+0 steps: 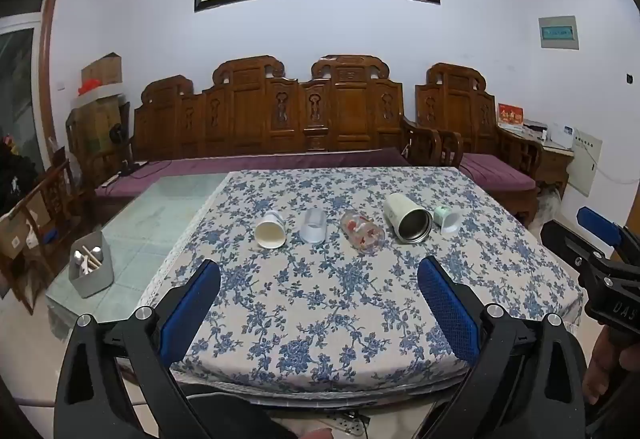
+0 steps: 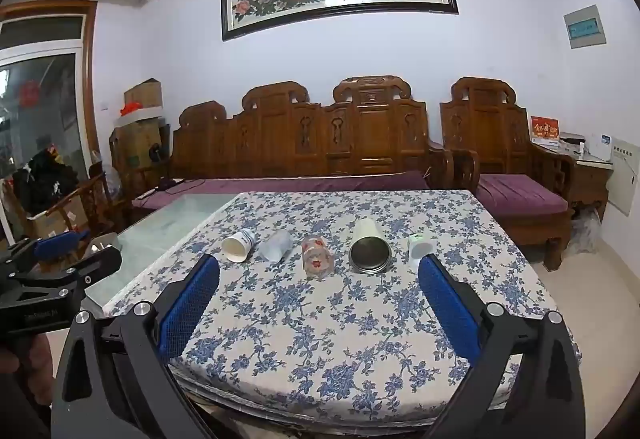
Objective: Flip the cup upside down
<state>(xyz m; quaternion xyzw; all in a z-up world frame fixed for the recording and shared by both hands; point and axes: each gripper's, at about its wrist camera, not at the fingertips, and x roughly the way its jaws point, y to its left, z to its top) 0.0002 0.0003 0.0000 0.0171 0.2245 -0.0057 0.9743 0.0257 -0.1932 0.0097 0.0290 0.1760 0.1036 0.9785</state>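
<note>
Several cups lie on their sides in a row on the floral tablecloth [image 1: 320, 299], mouths toward me: a white paper cup [image 1: 271, 231] [image 2: 239, 246], a clear plastic cup [image 1: 313, 226] [image 2: 276, 245], a glass with red flowers [image 1: 363, 231] [image 2: 317, 255], a cream steel-lined tumbler [image 1: 407, 218] [image 2: 369, 247] and a small pale green cup [image 1: 447, 219] [image 2: 420, 245]. My left gripper [image 1: 319, 279] is open and empty, short of the row. My right gripper [image 2: 319, 279] is open and empty, also short of the row; it shows at the right edge of the left wrist view [image 1: 600, 239].
A grey utensil holder [image 1: 90, 266] stands on the bare glass table part [image 1: 160, 215] at left. A carved wooden bench with purple cushions [image 1: 280, 163] runs behind the table. An armchair [image 2: 516, 191] stands at back right. The left gripper shows at the left edge of the right wrist view [image 2: 52, 251].
</note>
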